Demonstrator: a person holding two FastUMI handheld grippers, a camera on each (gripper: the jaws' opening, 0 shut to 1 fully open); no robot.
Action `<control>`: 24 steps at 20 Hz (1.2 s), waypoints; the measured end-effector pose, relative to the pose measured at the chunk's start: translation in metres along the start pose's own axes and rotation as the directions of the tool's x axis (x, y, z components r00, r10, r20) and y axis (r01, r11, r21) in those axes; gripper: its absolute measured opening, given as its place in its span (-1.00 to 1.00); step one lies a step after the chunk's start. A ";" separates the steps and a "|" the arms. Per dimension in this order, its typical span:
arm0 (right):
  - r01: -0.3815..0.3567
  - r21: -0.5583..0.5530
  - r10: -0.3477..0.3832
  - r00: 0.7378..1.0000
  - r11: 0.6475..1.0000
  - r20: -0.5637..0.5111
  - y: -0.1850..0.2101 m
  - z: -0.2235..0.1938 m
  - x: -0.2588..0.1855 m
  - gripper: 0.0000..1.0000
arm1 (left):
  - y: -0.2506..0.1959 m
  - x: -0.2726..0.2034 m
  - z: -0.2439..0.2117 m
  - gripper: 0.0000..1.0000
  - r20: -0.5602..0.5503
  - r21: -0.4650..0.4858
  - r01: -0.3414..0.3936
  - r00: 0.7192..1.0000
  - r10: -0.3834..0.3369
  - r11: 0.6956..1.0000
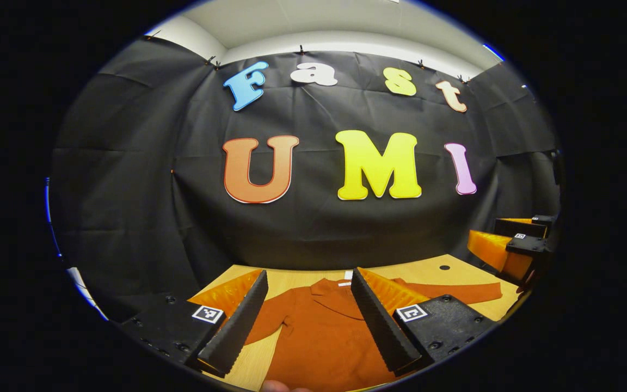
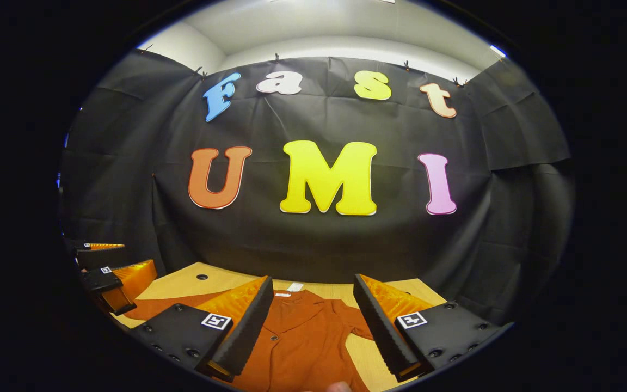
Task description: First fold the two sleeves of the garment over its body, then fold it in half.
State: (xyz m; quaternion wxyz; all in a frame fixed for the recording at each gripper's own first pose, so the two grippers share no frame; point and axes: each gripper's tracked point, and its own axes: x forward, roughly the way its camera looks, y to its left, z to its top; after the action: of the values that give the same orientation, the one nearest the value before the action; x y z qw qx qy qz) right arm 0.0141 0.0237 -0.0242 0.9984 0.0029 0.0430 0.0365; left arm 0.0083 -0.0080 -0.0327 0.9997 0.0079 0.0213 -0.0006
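A rust-orange shirt (image 1: pixel 319 337) lies flat on the wooden table (image 1: pixel 417 272), collar toward the wall. In the left gripper view one sleeve (image 1: pixel 463 292) stretches out to the right, and the other sleeve (image 1: pixel 270 321) angles down beside the body. My left gripper (image 1: pixel 309 274) hovers open over the collar, holding nothing. In the right gripper view the shirt (image 2: pixel 302 340) sits below my right gripper (image 2: pixel 312 279), which is open and empty. A long sleeve (image 2: pixel 155 309) runs left, and the other sleeve (image 2: pixel 354 318) lies on the right.
The right gripper (image 1: pixel 512 247) shows at the table's right edge in the left gripper view. The left gripper (image 2: pixel 109 277) shows at far left in the right gripper view. The table has a small round hole (image 2: pixel 202 276). The black cloth wall stands just behind.
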 end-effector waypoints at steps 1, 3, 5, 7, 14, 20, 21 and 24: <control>0.002 0.006 -0.002 1.000 1.000 -0.004 -0.002 0.000 0.002 0.88 | -0.001 0.001 0.000 0.98 -0.004 0.002 -0.003 1.000 0.003 1.000; -0.002 0.011 0.002 1.000 1.000 -0.014 -0.007 -0.002 0.006 0.88 | -0.007 0.004 -0.001 0.99 -0.016 -0.004 0.001 1.000 -0.001 1.000; 0.009 0.019 -0.008 1.000 1.000 -0.030 -0.023 -0.007 0.012 0.89 | -0.015 0.007 -0.003 0.98 -0.025 -0.011 0.012 1.000 -0.013 1.000; 0.031 0.024 -0.030 0.998 0.999 -0.058 -0.050 -0.014 0.021 0.88 | -0.023 0.011 -0.008 0.99 -0.035 -0.012 0.017 0.999 -0.017 1.000; 0.113 0.026 -0.110 0.988 0.993 -0.106 -0.179 -0.038 0.063 0.89 | -0.068 0.026 0.004 0.98 -0.041 0.014 0.022 0.999 -0.022 1.000; 0.246 0.077 -0.217 0.937 0.966 -0.275 -0.307 -0.119 0.083 0.89 | -0.110 0.035 0.006 0.98 -0.071 0.005 0.036 0.997 -0.035 0.999; 0.251 0.076 -0.219 0.931 0.965 -0.293 -0.322 -0.132 0.086 0.89 | -0.112 0.035 0.005 0.98 -0.078 0.001 0.021 0.997 -0.021 1.000; 0.269 0.080 -0.219 0.895 0.960 -0.390 -0.362 -0.185 0.093 0.89 | -0.116 0.033 0.002 0.98 -0.102 -0.010 -0.025 0.995 0.024 1.000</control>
State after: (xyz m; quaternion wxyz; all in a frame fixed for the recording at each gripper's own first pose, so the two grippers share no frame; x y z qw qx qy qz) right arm 0.1168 -0.3306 -0.2194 0.9656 0.0564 0.2364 -0.0922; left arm 0.0407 -0.1242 -0.0341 0.9973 0.0028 0.0720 0.0123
